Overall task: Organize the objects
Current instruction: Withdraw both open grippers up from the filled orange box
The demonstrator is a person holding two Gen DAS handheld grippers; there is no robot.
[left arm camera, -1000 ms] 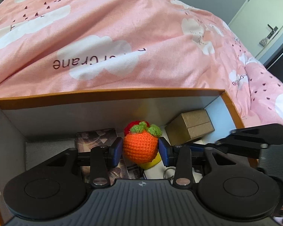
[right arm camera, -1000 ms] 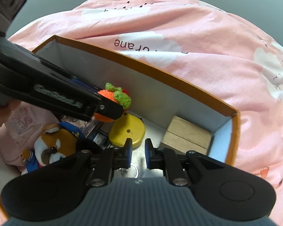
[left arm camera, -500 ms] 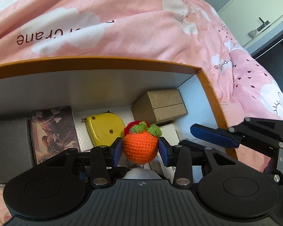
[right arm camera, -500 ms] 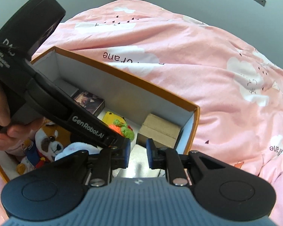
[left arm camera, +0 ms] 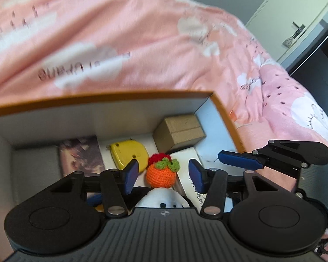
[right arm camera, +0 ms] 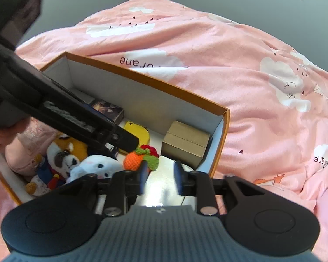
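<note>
An orange crocheted fruit (left arm camera: 160,174) with green leaves and a red knitted piece lies inside the orange-rimmed box (left arm camera: 111,97), between a yellow tape measure (left arm camera: 129,154) and a brown carton (left arm camera: 179,131). My left gripper (left arm camera: 163,175) is open above it, fingers apart on either side, not touching it. The fruit (right arm camera: 133,161) also shows in the right wrist view, under the left gripper's tip (right arm camera: 122,140). My right gripper (right arm camera: 159,178) is open and empty over the box's near right end.
The box (right arm camera: 226,118) also holds a white plush (right arm camera: 94,167), a fox plush (right arm camera: 64,152), a dark printed card box (right arm camera: 108,110) and white booklets (left arm camera: 189,163). It sits on a pink cloud-print duvet (right arm camera: 229,54). A door (left arm camera: 295,17) stands at the far right.
My left gripper has opened and let go of the crocheted fruit, which now lies in the box. My right gripper has opened wider and pulled back a little.
</note>
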